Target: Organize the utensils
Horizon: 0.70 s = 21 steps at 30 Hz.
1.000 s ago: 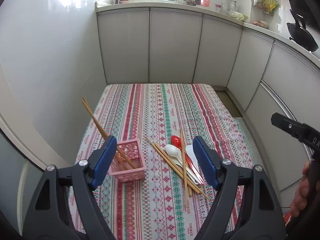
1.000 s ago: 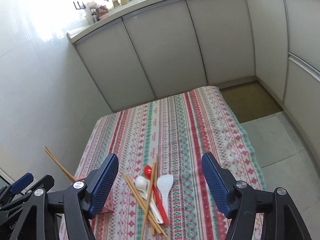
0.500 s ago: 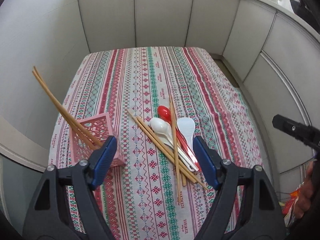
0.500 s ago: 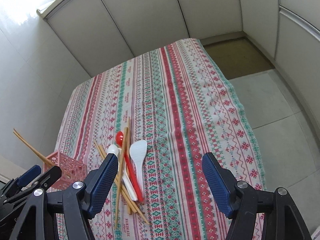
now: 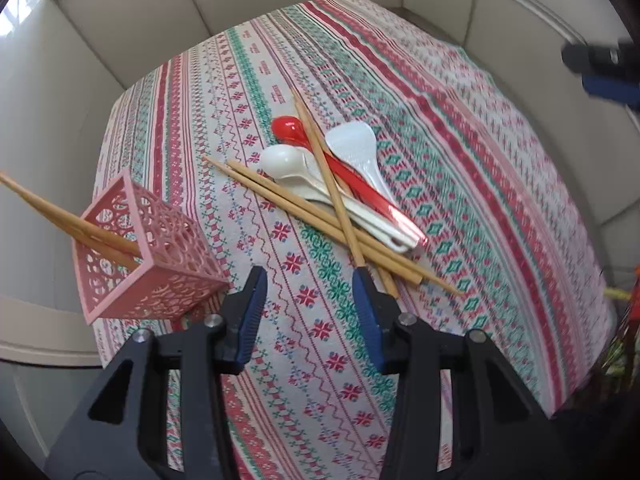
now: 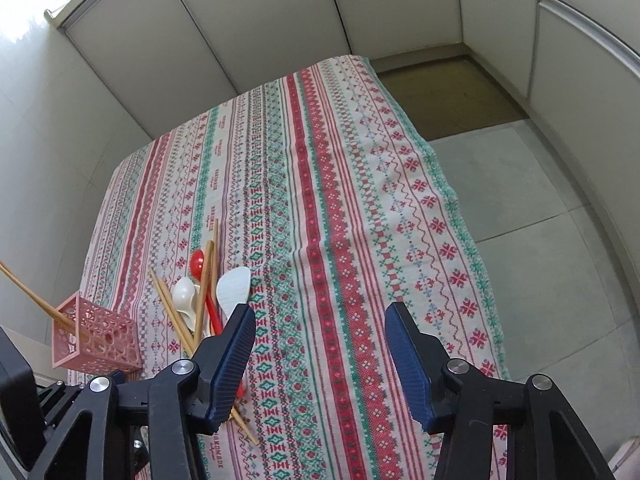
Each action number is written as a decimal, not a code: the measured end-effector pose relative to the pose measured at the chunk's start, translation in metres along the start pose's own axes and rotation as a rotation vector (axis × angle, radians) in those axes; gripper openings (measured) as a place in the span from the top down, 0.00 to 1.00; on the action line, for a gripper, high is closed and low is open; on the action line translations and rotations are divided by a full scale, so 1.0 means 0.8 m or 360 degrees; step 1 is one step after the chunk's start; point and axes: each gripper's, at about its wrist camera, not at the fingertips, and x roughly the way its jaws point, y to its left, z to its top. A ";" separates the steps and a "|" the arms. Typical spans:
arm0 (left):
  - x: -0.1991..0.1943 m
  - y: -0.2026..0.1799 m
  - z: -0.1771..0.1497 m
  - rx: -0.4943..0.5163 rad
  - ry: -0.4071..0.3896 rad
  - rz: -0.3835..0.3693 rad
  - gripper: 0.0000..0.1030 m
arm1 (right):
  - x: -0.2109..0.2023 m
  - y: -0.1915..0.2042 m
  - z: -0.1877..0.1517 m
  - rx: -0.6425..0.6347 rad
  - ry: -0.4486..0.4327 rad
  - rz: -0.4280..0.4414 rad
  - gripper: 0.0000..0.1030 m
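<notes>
A pink lattice holder stands at the table's left edge with a pair of wooden chopsticks leaning in it. A pile lies mid-table: a red spoon, a white spoon, a white rice paddle and several loose chopsticks; the pile also shows in the right wrist view. My left gripper is open and empty, just in front of the pile's near end. My right gripper is open and empty, above the cloth to the right of the pile.
The table wears a striped red, green and white cloth. White cabinet fronts stand behind and to the right. Tiled floor lies beyond the table's right edge. The right gripper shows blurred at the left wrist view's upper right.
Both grippers have tilted down and moved closer to the table. The left gripper's jaws have narrowed and now sit near the pile's front end. Nothing on the table has moved.
</notes>
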 end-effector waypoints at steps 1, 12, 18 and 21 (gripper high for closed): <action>0.004 0.000 -0.001 0.0004 0.0040 -0.0007 0.55 | 0.000 0.001 0.000 -0.0003 0.0002 0.0000 0.43; 0.054 0.005 -0.005 -0.0268 0.0242 -0.0321 0.95 | 0.032 0.022 -0.014 -0.0150 0.0113 -0.0007 0.48; 0.009 0.024 -0.009 -0.0354 0.0131 -0.0426 0.96 | 0.056 0.035 -0.028 -0.0280 0.0234 0.0024 0.54; -0.021 0.037 -0.009 -0.0404 0.0056 -0.0459 0.96 | 0.065 0.054 -0.038 -0.0407 0.0284 0.0050 0.56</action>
